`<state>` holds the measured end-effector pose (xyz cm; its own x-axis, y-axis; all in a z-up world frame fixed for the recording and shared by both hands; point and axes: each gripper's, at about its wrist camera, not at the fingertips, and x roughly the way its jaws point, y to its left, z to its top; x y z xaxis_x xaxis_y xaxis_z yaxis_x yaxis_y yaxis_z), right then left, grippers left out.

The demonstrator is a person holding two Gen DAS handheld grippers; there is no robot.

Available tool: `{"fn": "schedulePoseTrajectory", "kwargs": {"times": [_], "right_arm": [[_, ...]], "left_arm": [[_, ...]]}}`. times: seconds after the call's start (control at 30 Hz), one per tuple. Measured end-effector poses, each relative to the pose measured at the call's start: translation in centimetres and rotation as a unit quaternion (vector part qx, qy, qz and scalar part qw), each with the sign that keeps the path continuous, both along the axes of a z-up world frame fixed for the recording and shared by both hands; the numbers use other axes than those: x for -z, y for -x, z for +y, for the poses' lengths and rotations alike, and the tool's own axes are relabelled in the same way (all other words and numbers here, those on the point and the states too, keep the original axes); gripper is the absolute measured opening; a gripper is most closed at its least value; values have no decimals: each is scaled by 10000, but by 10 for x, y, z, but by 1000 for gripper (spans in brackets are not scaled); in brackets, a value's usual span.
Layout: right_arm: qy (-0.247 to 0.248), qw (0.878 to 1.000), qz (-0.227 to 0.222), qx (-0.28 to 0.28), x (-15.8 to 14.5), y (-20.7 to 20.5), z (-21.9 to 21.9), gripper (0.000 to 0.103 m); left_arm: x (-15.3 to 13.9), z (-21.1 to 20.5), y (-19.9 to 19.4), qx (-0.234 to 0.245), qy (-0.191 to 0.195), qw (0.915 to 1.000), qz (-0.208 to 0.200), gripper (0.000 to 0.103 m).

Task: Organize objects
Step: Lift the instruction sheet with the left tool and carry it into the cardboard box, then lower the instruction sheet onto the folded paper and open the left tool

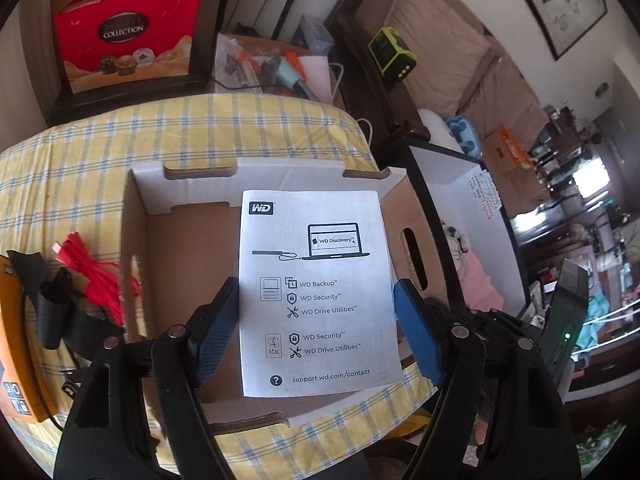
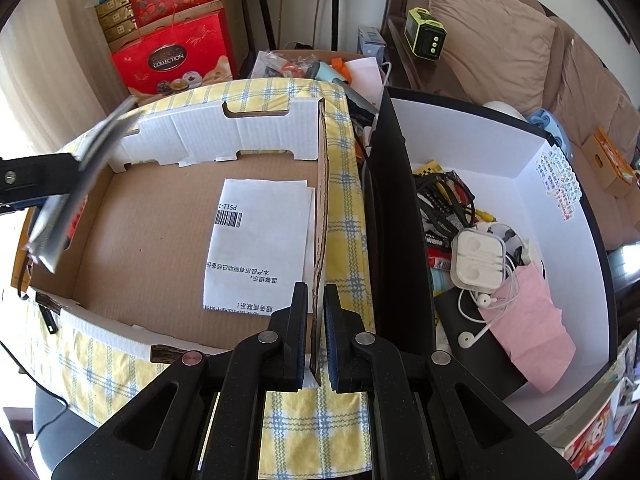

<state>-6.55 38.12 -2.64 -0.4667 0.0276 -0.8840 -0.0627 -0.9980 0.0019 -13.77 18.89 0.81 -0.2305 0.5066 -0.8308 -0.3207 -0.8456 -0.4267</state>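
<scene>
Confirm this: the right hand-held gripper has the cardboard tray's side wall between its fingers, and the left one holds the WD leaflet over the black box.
Not quite. The left hand-held gripper holds the WD leaflet over the cardboard tray, not the black box; the left wrist view shows it. The rest stands.

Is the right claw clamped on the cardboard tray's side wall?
Yes, the right claw has its jaws closed on both faces of the cardboard tray's side wall.
</scene>
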Motion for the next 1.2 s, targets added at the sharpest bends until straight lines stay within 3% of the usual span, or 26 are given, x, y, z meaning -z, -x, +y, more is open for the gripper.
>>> {"fn": "schedulePoseTrajectory", "kwargs": {"times": [0.7,1.0,1.2], "right_arm": [[180,9998,36,11,0,-1,4,7],[173,9998,32,4,0,-1,5,7],[178,9998,38,7,0,-1,5,7]], "left_arm": [[45,69,7,25,-141,9983,-564,74],[57,79,7,-109,-212,9957,-898,74],[65,81,6,26,-466,9918,-1192,77]]}}
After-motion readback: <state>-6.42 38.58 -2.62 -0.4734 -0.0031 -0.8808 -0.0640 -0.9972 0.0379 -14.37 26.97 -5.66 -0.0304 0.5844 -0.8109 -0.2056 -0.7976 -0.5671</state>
